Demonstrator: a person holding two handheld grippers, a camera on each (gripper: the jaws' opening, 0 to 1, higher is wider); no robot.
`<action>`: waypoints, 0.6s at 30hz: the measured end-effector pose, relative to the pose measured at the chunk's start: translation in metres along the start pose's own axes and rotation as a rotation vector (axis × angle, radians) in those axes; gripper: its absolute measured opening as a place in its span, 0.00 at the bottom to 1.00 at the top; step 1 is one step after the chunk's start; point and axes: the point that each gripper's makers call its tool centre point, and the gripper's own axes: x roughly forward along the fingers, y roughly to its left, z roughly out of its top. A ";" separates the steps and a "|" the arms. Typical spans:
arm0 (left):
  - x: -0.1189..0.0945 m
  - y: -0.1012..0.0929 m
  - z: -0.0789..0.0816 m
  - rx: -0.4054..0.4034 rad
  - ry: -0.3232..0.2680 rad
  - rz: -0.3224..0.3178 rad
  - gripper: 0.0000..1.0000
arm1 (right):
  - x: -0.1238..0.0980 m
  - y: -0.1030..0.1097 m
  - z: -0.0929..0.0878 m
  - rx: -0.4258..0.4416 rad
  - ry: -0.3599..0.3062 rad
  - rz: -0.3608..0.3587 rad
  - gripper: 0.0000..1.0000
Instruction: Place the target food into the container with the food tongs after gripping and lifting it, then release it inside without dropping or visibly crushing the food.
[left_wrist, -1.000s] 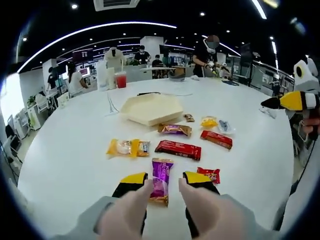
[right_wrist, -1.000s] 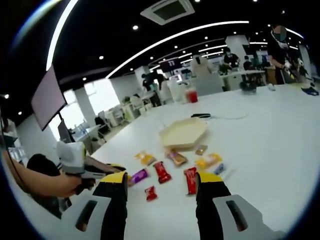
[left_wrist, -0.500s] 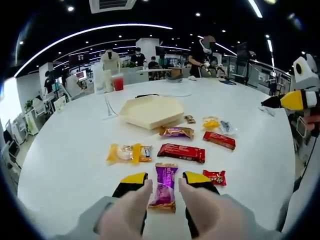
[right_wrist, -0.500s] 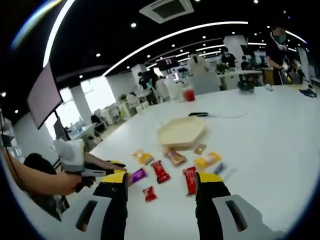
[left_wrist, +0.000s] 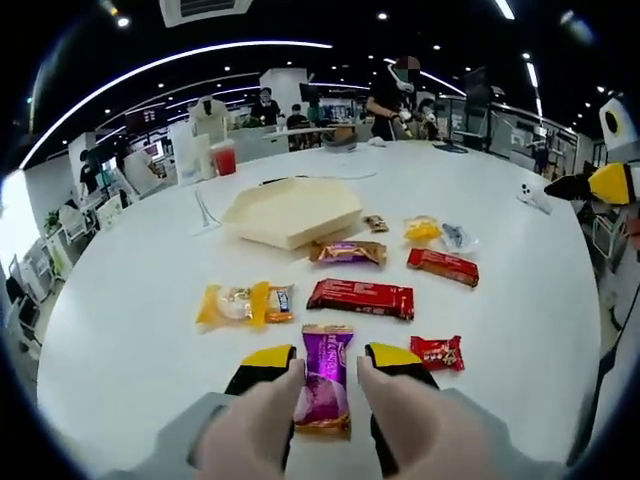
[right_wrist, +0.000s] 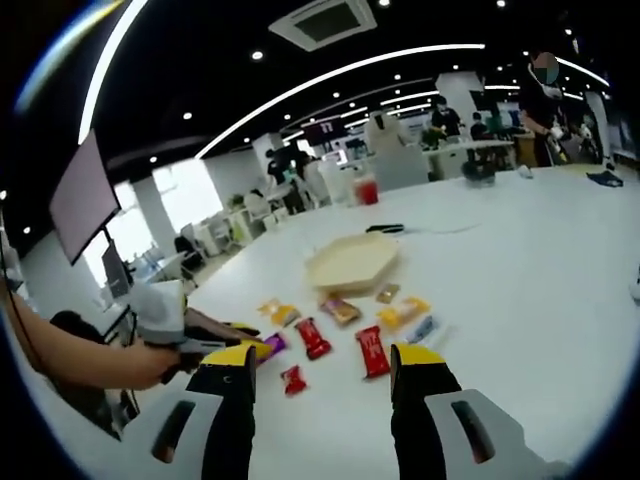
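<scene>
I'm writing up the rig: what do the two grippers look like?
The left gripper has two black jaws with yellow tips, rising from pale pinkish housings on a grey base. The right gripper has the same black jaws with yellow tips, on grey-white housings with dark oval slots. Seen from the right gripper view, the left one carries a white box.

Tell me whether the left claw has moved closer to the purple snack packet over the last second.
Yes. In the left gripper view the purple snack packet now reaches deeper between the left claw jaws, while the hexagonal container sits farther up the view, so the claw advanced.
</scene>
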 end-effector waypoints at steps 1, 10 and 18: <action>0.001 0.000 -0.001 0.003 0.006 0.001 0.26 | -0.001 0.000 -0.001 0.004 -0.001 -0.002 0.54; 0.004 0.001 -0.005 -0.015 0.040 0.015 0.26 | -0.001 -0.003 0.000 0.016 -0.008 -0.005 0.54; 0.003 0.002 -0.006 -0.055 0.032 0.002 0.25 | 0.004 0.000 0.000 0.013 -0.005 0.007 0.54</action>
